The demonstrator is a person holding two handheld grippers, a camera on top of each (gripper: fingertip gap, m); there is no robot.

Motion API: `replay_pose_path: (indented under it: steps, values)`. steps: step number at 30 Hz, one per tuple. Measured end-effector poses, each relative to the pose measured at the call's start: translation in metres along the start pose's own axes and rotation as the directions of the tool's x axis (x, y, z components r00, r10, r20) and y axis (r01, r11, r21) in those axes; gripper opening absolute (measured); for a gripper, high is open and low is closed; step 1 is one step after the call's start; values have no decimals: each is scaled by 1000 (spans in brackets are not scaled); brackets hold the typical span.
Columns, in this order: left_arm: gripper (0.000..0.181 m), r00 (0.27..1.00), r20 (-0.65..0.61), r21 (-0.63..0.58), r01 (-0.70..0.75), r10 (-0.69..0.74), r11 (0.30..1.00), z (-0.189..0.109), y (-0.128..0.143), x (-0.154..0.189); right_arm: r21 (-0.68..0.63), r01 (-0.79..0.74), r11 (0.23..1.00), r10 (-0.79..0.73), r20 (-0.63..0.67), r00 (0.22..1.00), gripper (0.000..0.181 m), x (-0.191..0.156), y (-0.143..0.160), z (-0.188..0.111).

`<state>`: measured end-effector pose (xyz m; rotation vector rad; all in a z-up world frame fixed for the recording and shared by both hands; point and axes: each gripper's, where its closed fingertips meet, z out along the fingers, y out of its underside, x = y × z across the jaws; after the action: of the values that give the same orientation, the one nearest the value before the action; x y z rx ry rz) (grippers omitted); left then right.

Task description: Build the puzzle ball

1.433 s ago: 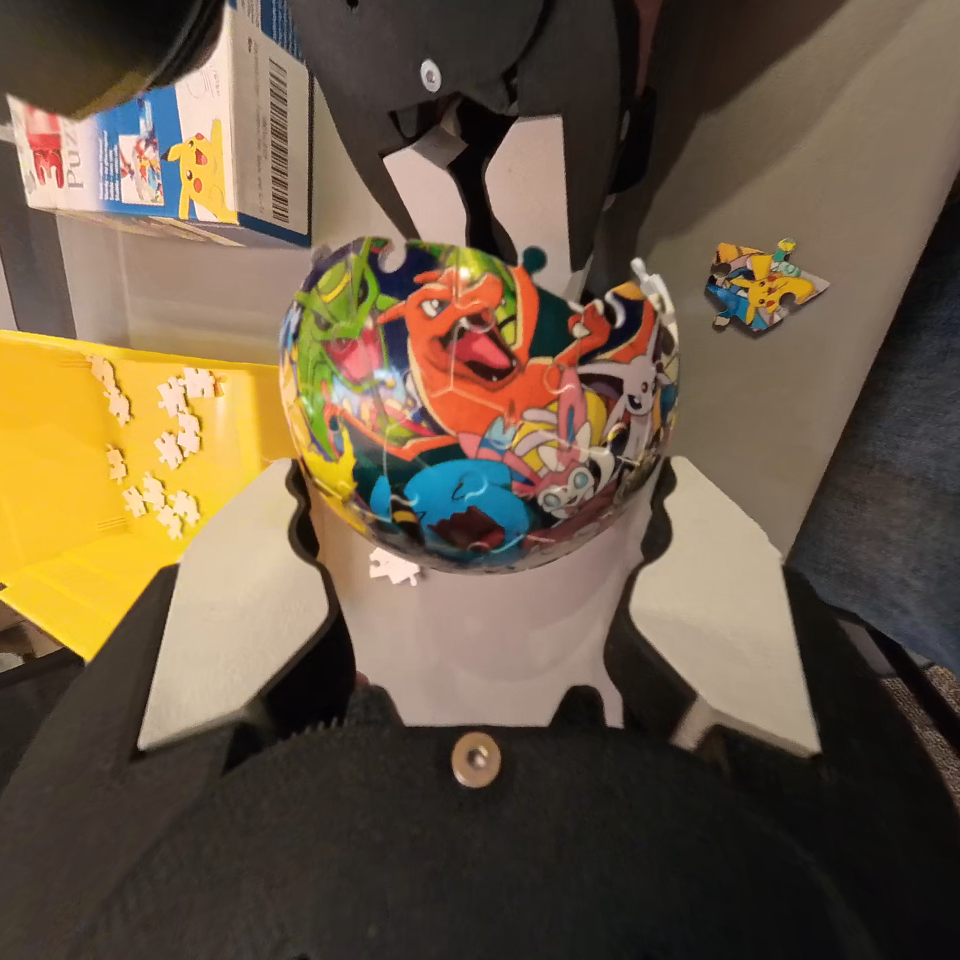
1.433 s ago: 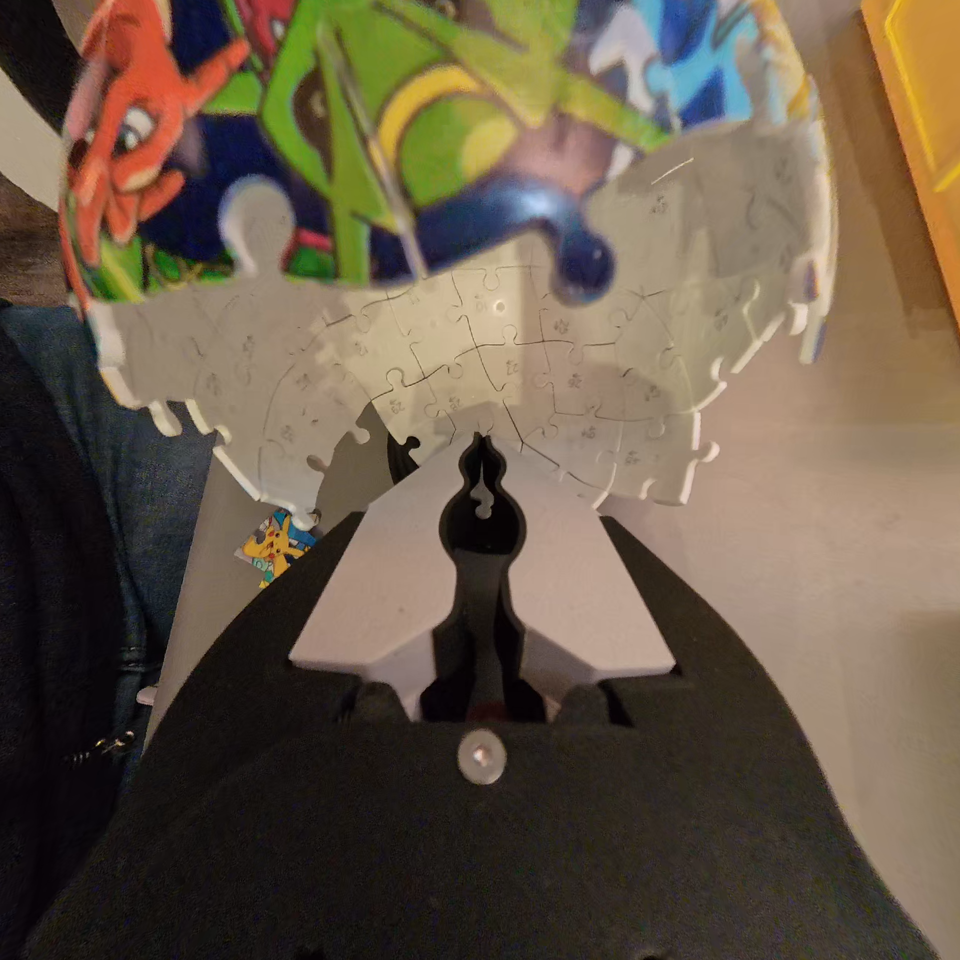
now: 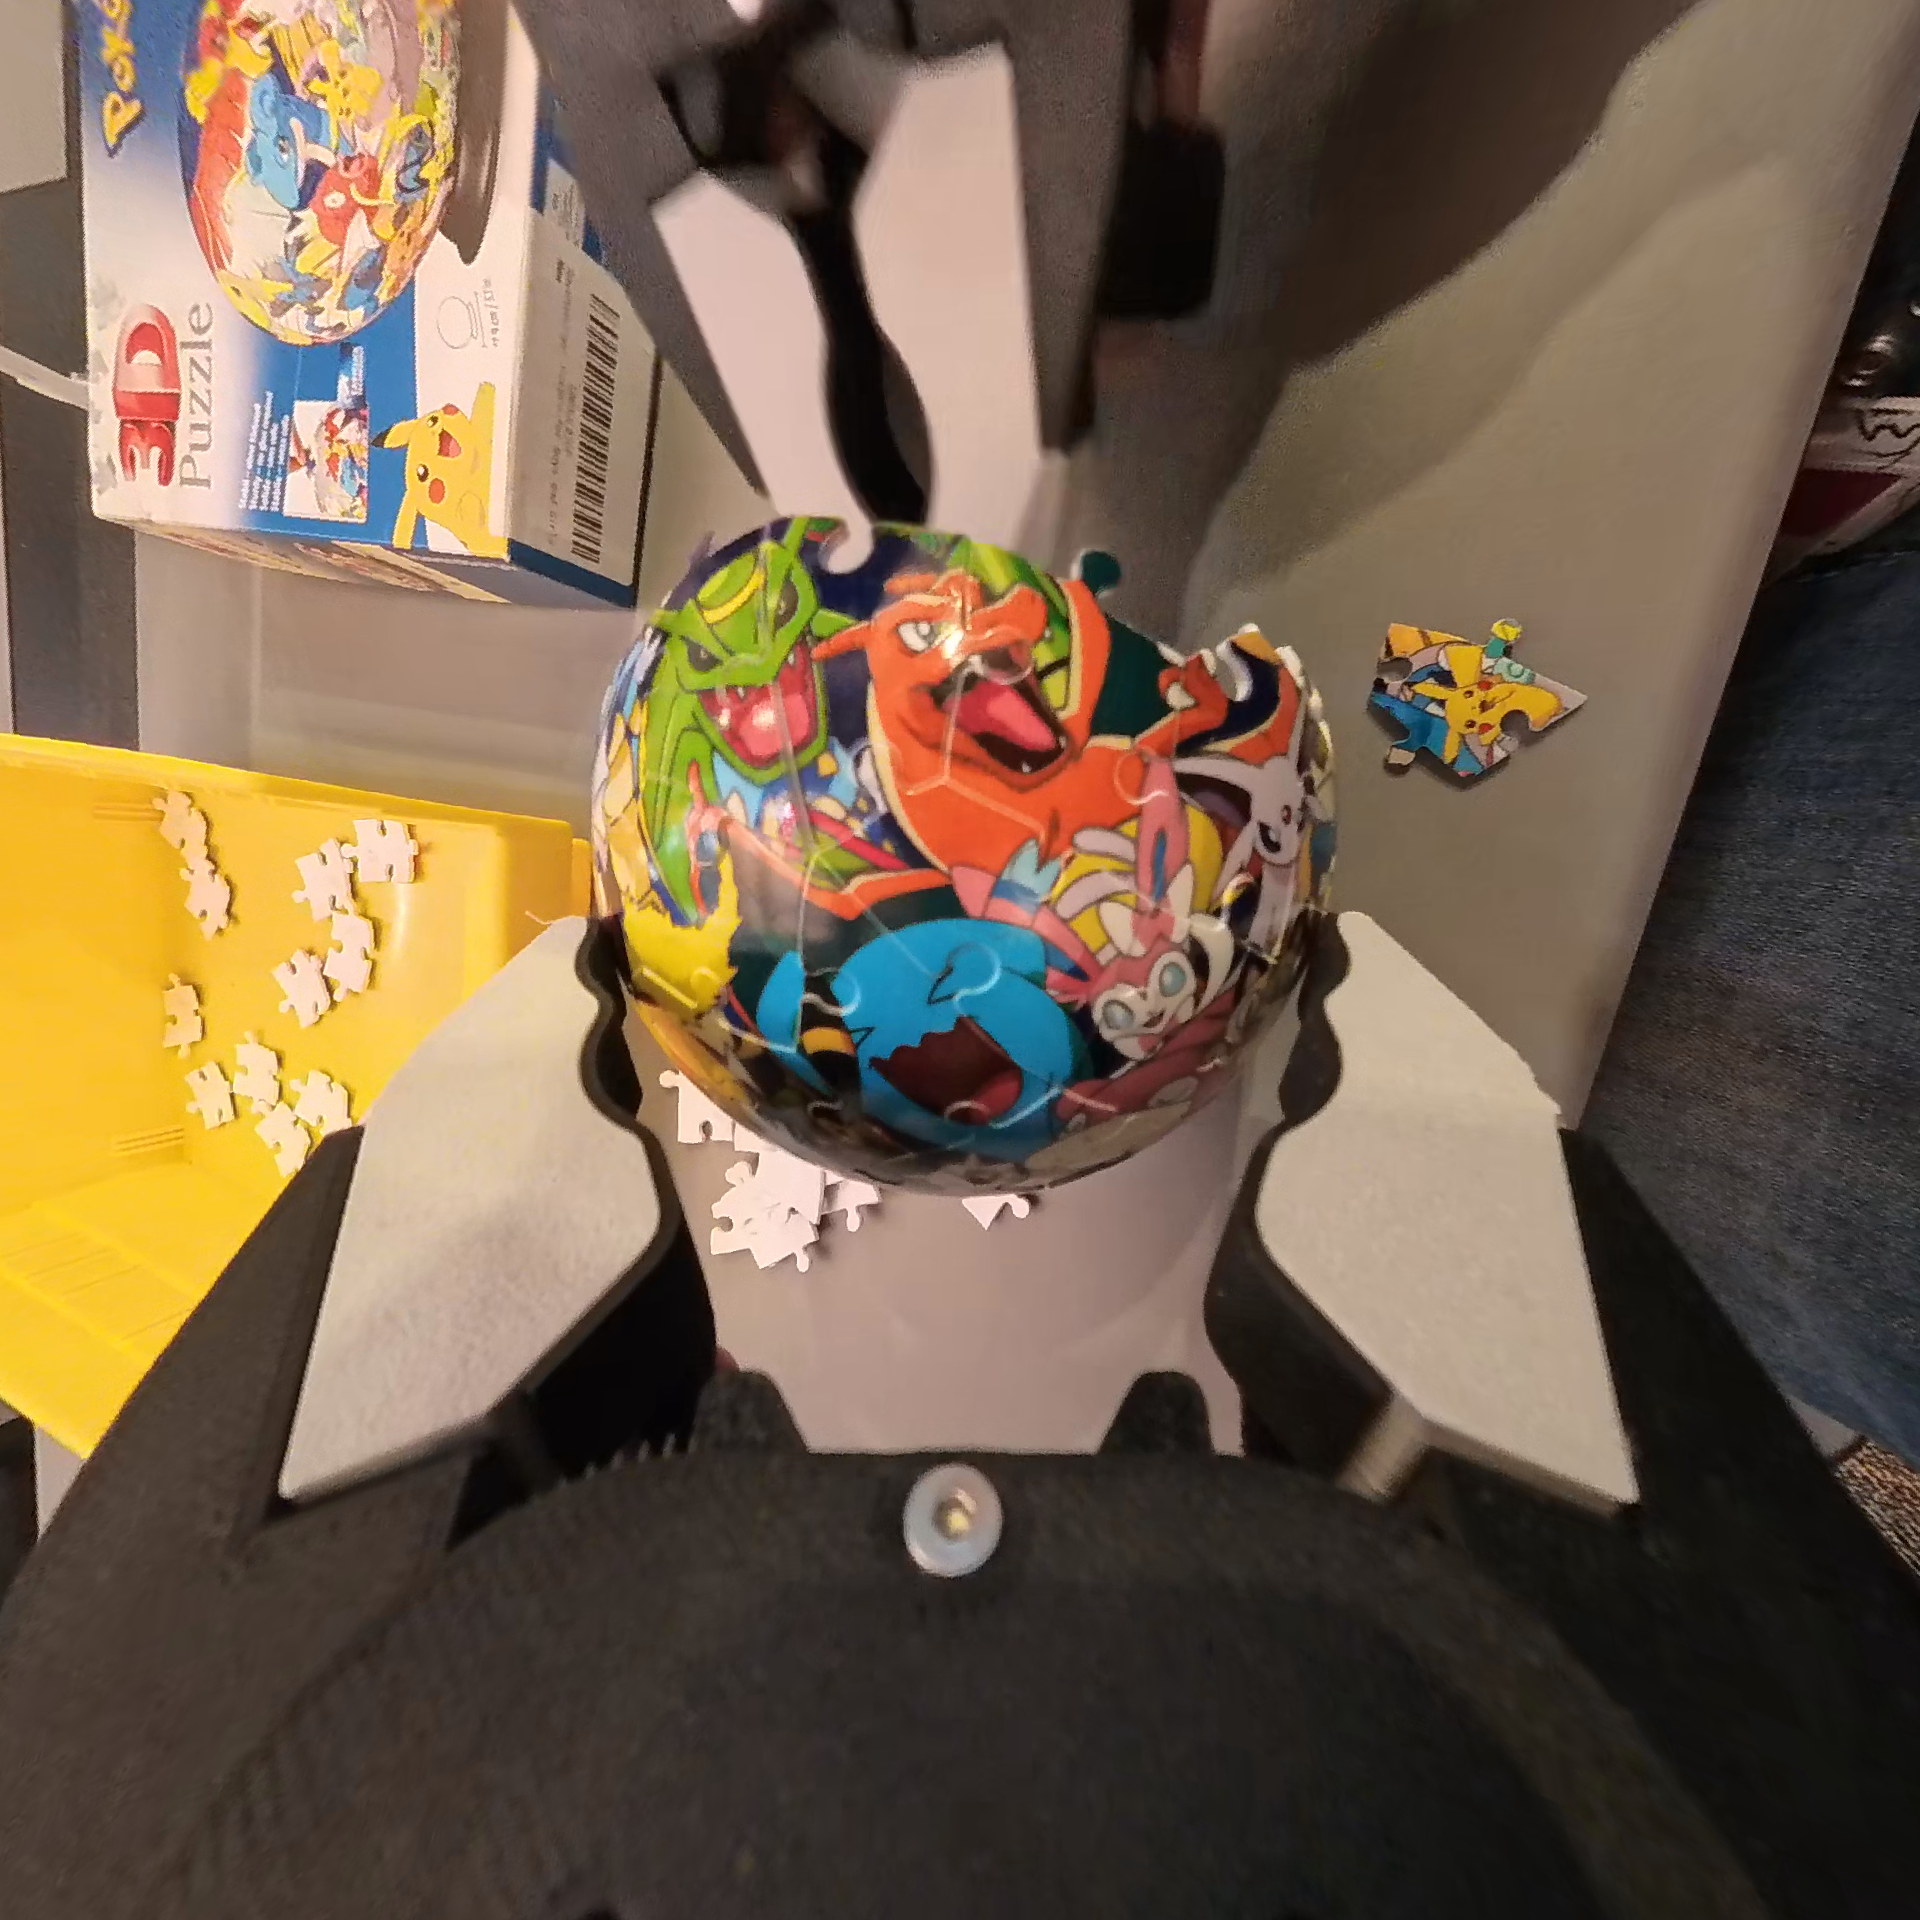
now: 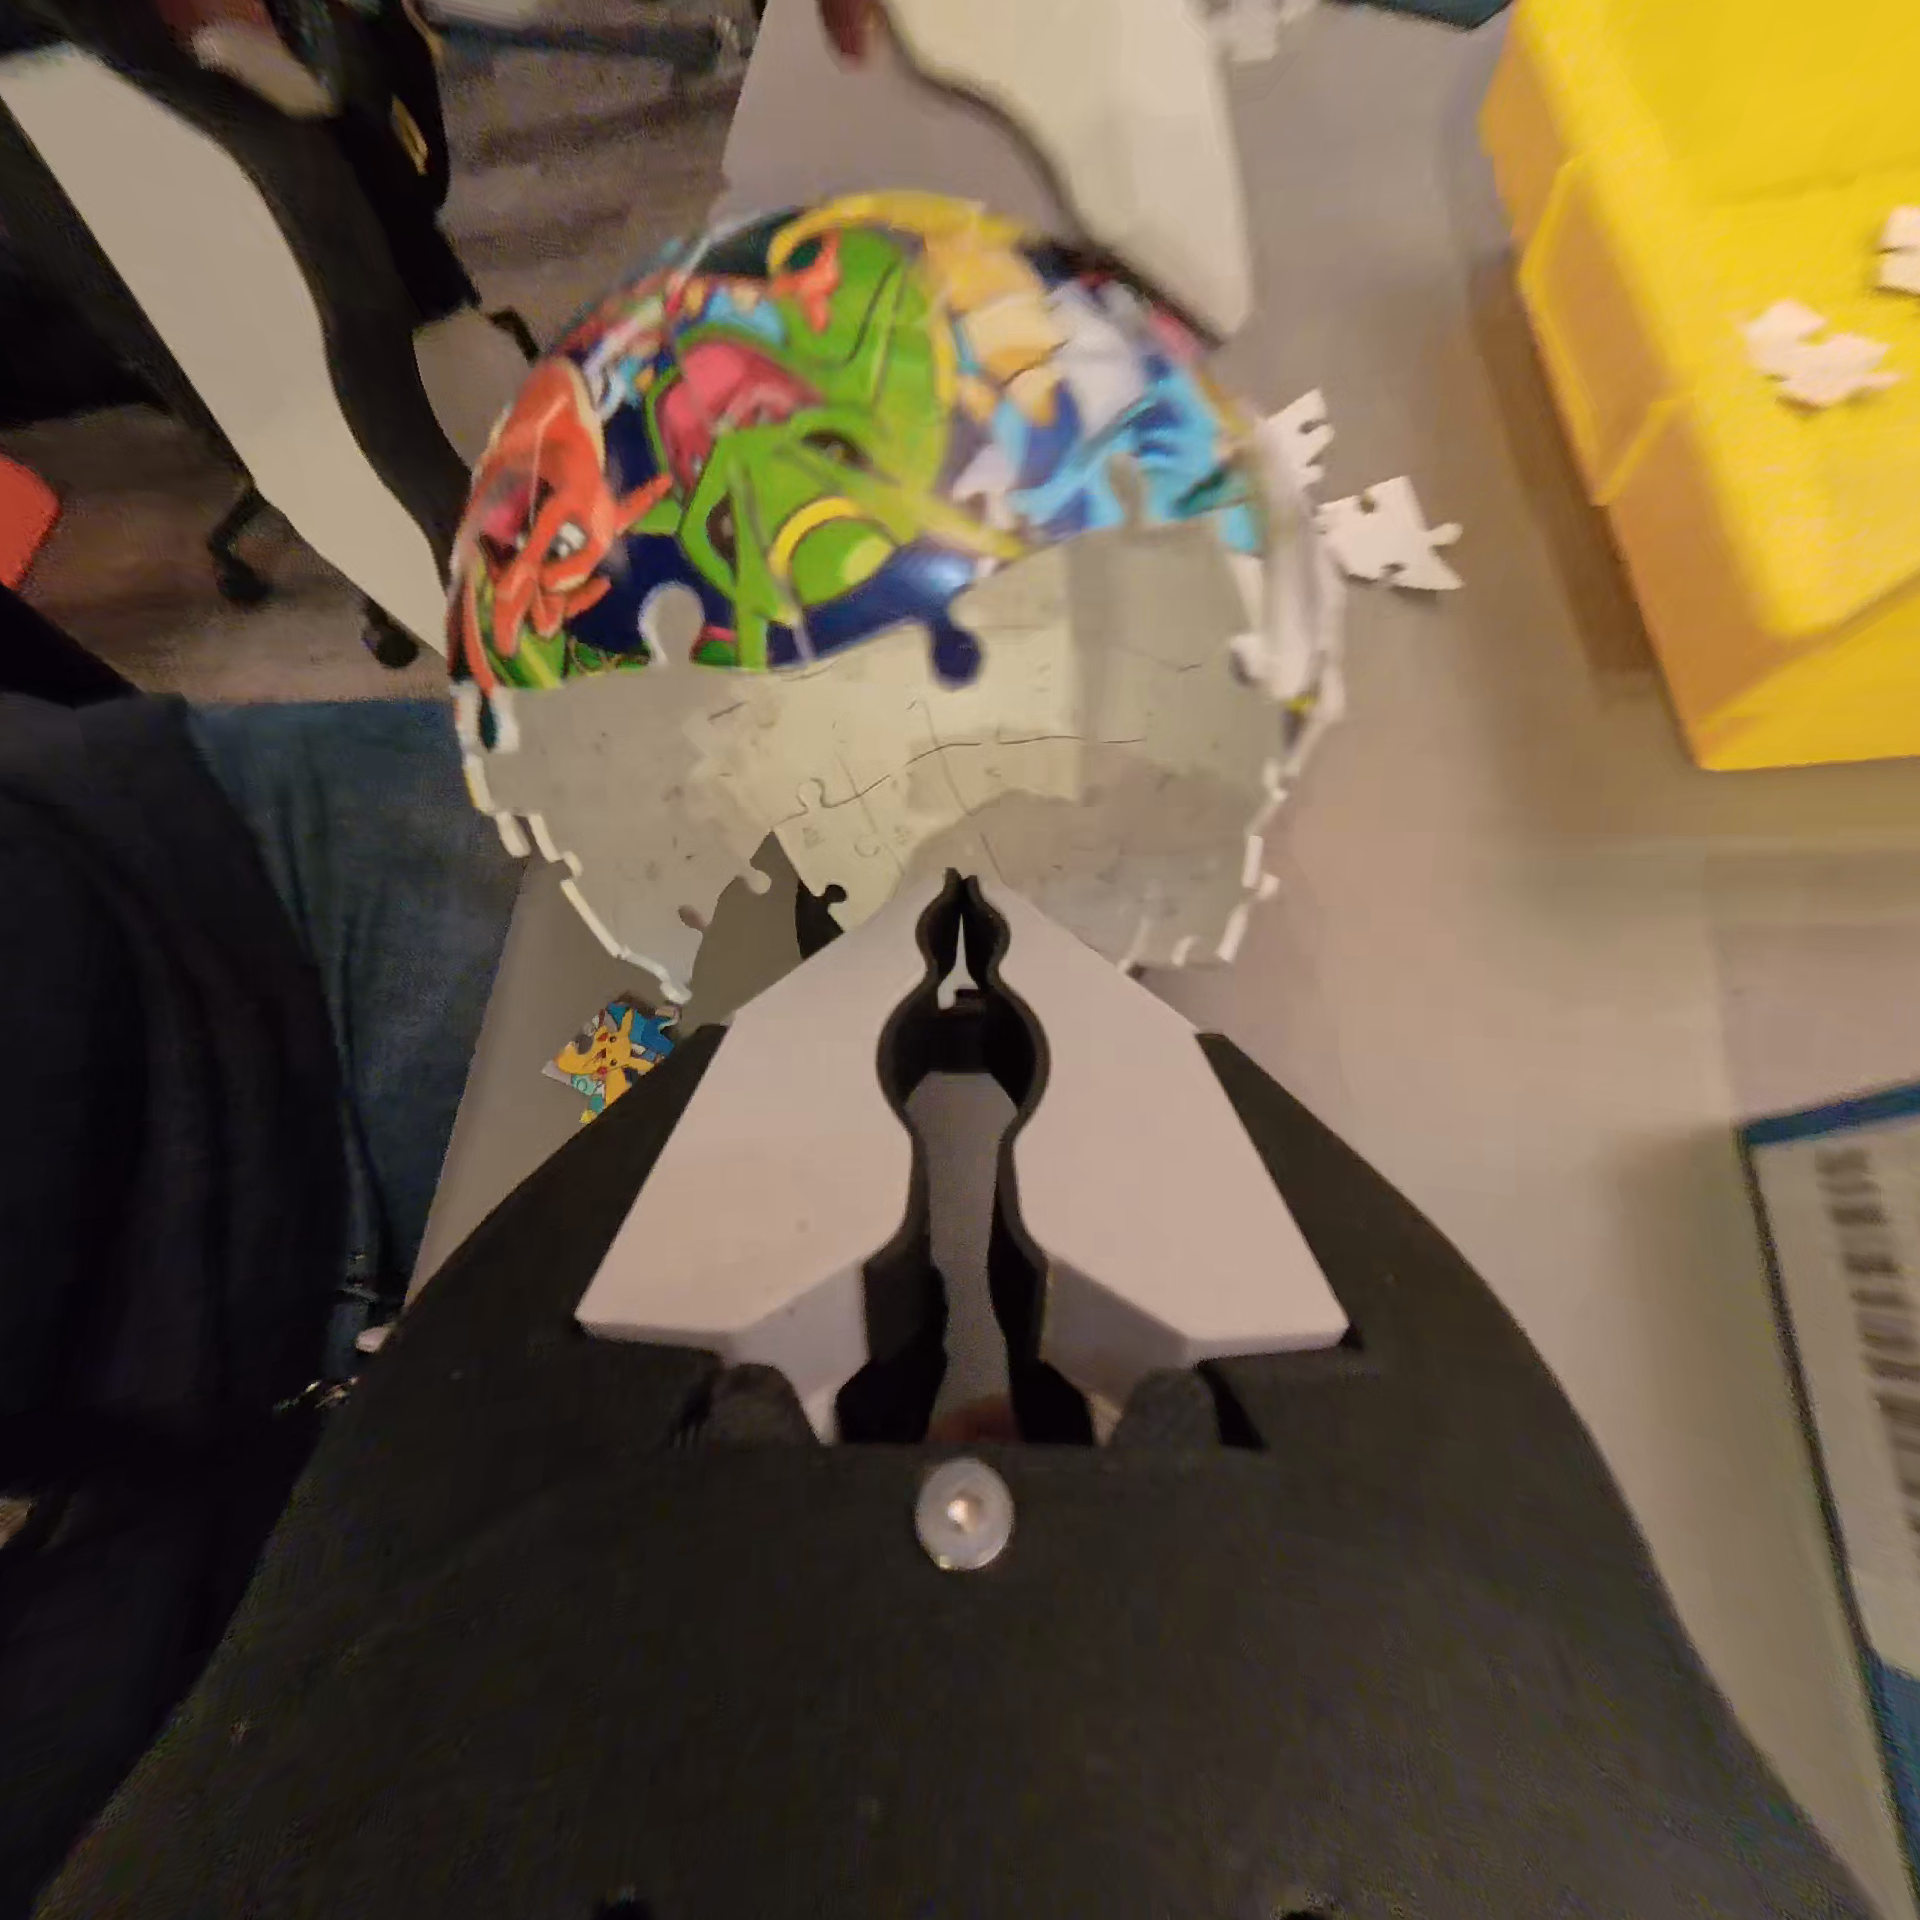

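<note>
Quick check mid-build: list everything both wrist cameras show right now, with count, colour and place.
Partly built puzzle ball: one, multicoloured outside, grey-white inside, open on the side the right wrist view sees, held between left gripper's fingers.
Joined colourful puzzle patch: one, yellow and blue, on grey table beside ball.
Loose face-down puzzle pieces: several, white, on table under ball.
Yellow plastic bin: one, holds more white pieces, beside ball.
Puzzle box: one, blue and white, beyond bin.
Person's blue jeans: table edge.
Left gripper: shut on ball.
Right gripper: shut, at ball's open rim.
</note>
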<state>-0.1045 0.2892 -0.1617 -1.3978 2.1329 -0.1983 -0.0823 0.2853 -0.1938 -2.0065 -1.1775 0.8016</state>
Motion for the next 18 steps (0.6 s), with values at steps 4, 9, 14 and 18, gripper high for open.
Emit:
replay_pose_path:
  steps: [4,9,14,18]
  values:
    - [121,1000,3,2,-1,1,1000,0,0,0,26,-38,999,39,-60,997,0,13,0,-29]
    - [121,1000,7,5,-4,4,1000,-1,0,0,-19,-50,999,48,-94,994,0,15,14,-42]
    - [120,1000,16,-1,-10,10,1000,-1,2,-1,-88,-67,994,62,-52,997,4,-7,34,-37]
    - [120,1000,18,-5,-15,15,1000,-1,3,-1,-130,-63,989,64,5,998,18,-33,45,-30]
